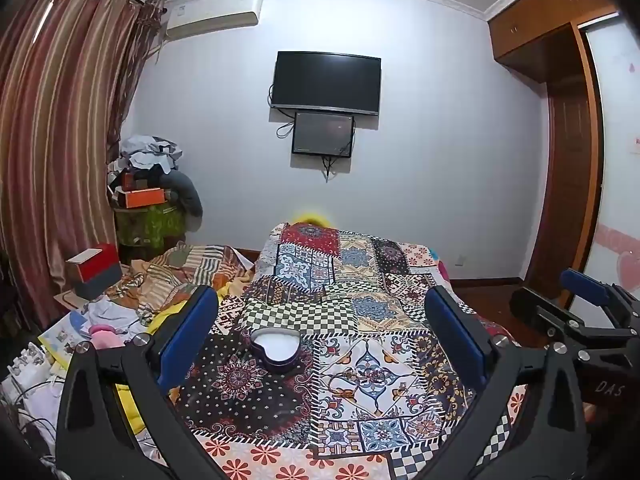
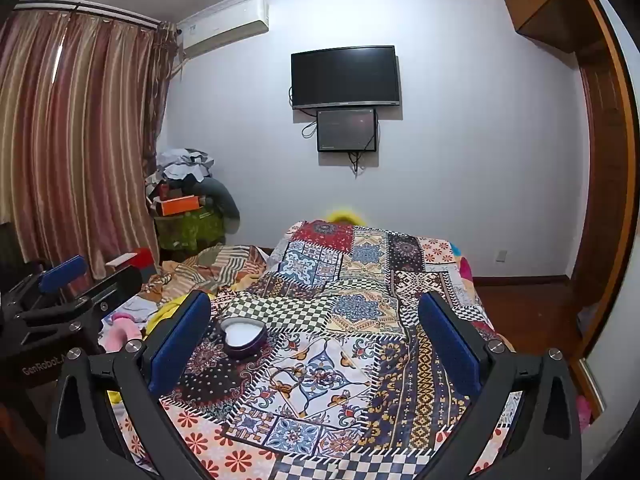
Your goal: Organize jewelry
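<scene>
Open heart-shaped box (image 1: 275,349) on quilt (image 1: 360,364)

We see a patchwork bedspread (image 1: 360,320) in many prints — red medallions, blue-and-white tile motifs, black-and-white checks, orange flowers on cream, and dark panels with small white dots. On it sits a heart-shaped box (image 1: 275,350) with a dark purple wall and a white inside. Our 2 grippers are black with blue pads (image 1: 188,332) on their fingers. The curtain (image 1: 60,140) carries vertical stripes of maroon, brown and cream. The wall (image 1: 440,140) is a pale bluish white — the television (image 1: 326,82) on it is black. The wardrobe (image 1: 560,100) is warm brown wood, and an orange box (image 1: 144,197) tops the pile in the corner.
</scene>
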Tool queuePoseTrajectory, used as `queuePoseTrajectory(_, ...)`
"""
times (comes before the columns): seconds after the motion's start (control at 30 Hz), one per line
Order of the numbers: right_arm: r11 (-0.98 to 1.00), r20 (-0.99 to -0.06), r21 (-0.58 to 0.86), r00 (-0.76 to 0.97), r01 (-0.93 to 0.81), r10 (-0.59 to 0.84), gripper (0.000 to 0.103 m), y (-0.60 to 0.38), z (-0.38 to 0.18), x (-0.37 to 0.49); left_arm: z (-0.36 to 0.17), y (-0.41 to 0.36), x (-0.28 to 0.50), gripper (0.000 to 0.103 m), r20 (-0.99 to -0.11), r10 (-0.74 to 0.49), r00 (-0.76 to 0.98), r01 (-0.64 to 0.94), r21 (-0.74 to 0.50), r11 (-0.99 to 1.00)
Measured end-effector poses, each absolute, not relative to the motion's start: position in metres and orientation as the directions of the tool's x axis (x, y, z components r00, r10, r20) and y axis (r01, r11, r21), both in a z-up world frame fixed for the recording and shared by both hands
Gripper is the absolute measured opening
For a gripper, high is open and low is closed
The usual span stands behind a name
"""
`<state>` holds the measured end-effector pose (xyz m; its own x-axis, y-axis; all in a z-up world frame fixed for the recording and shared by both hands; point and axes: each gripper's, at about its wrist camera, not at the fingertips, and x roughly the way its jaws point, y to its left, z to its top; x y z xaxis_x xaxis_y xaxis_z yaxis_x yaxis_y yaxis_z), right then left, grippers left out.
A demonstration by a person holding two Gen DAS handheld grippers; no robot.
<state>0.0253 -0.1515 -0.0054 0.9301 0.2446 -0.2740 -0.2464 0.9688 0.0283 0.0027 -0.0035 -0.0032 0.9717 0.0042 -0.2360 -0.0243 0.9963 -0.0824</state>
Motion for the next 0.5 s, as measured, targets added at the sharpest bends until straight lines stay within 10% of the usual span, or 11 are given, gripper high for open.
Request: queuePoseTrajectory(0.5, 0.969, -0.279, 0.031, 0.929, -0.245, 0.244, 0.103, -0.151, -0.0087, 0.0242, -0.0034, -0.0011, 0.0016, 0.103, -0.237, -0.008, 0.971, -0.011, -0.079, 0.997)
